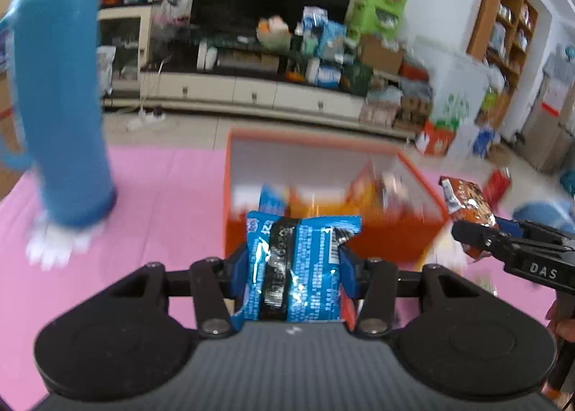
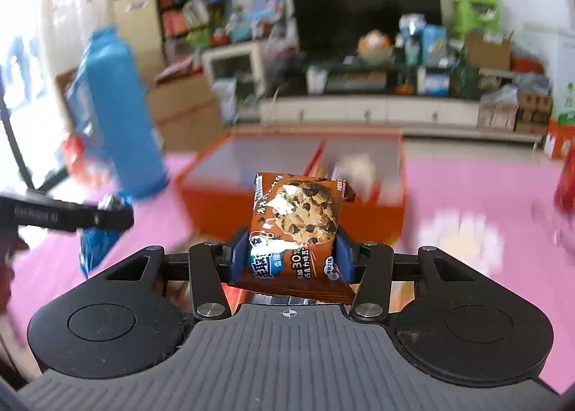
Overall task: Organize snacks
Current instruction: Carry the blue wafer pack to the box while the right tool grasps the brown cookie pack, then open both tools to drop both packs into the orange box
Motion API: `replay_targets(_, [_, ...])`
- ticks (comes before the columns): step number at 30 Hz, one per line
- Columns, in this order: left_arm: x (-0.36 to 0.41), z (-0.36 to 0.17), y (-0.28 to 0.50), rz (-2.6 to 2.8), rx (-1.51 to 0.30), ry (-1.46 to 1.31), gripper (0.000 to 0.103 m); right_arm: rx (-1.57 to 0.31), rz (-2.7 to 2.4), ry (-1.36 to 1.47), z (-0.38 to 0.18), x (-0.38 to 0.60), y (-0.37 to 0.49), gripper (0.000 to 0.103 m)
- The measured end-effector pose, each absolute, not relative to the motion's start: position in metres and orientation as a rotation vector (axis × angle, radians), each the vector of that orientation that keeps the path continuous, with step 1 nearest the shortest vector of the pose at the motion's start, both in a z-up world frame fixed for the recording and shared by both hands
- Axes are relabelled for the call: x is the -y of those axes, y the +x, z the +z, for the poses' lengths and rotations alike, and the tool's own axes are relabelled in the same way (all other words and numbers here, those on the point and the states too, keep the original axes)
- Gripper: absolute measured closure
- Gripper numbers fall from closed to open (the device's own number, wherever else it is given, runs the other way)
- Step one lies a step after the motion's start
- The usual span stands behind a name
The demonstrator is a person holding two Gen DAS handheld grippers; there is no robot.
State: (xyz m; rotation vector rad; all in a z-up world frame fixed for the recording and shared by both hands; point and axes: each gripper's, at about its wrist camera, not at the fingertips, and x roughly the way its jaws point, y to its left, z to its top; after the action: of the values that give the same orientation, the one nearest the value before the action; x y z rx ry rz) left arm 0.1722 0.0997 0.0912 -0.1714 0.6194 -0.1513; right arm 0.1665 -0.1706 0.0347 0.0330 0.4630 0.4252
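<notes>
Left gripper clenched on a blue snack packet, blue fingers pressed against both its sides; the packet stands upright between them, low centre of the left view. Right gripper clenched on a brown cookie packet, fingers narrowed to the packet's width, packet upright at frame centre. Both packets are off the surface.

Orange box sits just beyond both grippers on the pink desk. It is open-topped, and a divider splits it into two compartments in the right view. Blurred snacks lie inside; which compartment holds what, cannot tell. In the left view the blue packet overlaps the box's near wall; the cookie packet shows at right of frame, beside the box's right rim.

Tall blue bottle stands upright at left of frame, well apart from the box, with bare pink surface between them. In the right view, open pink surface right of the box, with a blurred pale patch on it. TV and cluttered cabinet across the room, top of frame.
</notes>
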Motion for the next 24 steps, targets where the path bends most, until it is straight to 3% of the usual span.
replay_targets(4, [-0.096,0.097,0.242,-0.135,-0.610,-0.189,0.051,-0.404,0.391,0.064,0.053,0.159,0.237,0.072])
replay_targets(11, [-0.081,0.082,0.315,-0.093,-0.636,-0.111,0.050,-0.428,0.396,0.155,0.027,0.130,0.306,0.072])
replay_targets(13, [-0.079,0.081,0.322,-0.057,-0.641,-0.085,0.041,-0.439,0.397,0.122,0.020,0.117,0.315,0.068])
replay_targets(14, [-0.080,0.083,0.320,-0.046,-0.638,-0.076,0.038,-0.444,0.399,0.115,0.018,0.115,0.317,0.061])
replay_targets(17, [-0.085,0.096,0.286,-0.078,-0.562,-0.078,0.034,-0.383,0.421,0.162,0.034,0.120,0.304,0.053])
replay_targets(21, [-0.087,0.107,0.232,-0.082,-0.511,-0.076,0.024,-0.262,0.406,0.166,0.072,0.135,0.267,0.028])
replay_targets(24, [-0.088,0.101,0.191,-0.074,-0.515,-0.081,0.017,-0.232,0.410,0.148,0.089,0.146,0.234,0.023])
